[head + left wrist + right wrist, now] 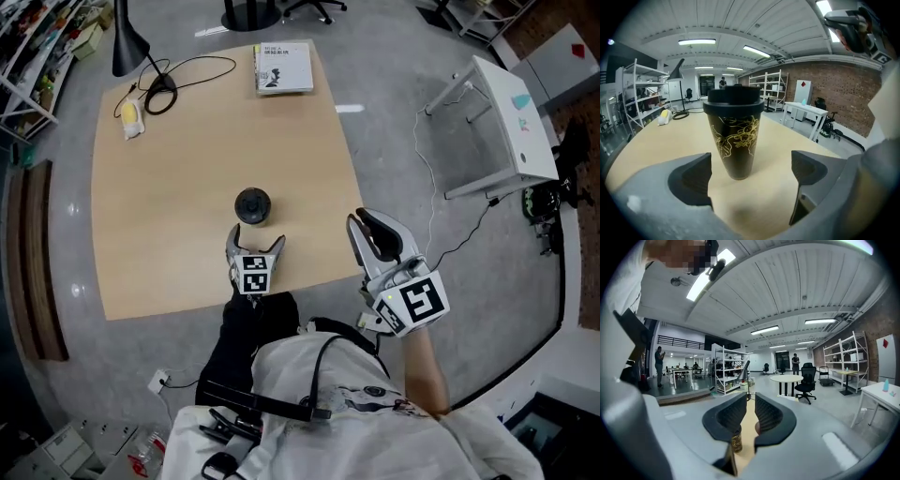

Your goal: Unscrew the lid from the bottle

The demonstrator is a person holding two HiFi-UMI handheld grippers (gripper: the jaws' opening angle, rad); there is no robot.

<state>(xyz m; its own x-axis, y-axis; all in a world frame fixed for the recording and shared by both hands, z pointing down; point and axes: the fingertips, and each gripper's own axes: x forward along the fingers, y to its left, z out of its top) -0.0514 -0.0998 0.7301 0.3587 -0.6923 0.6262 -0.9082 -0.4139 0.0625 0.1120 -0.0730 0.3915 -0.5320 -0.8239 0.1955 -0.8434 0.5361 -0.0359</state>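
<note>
A black tumbler-style bottle [252, 205] with a gold pattern stands upright on the wooden table [187, 187], its black lid [252, 201] on top. My left gripper [255, 242] is just on the near side of it, open wide. In the left gripper view the bottle [736, 136] and its lid [733, 98] stand beyond the fingertips of the left gripper [750, 173], and no pad touches them. My right gripper [370, 225] hangs off the table's right edge, away from the bottle. In its own view the right gripper [749, 416] shows jaws almost together with nothing between them.
A book [283, 67] lies at the table's far edge. A black lamp [127, 42] with its looped cable [192, 70] and a yellow object [131, 120] sit at the far left corner. A white table [506, 122] stands on the floor to the right.
</note>
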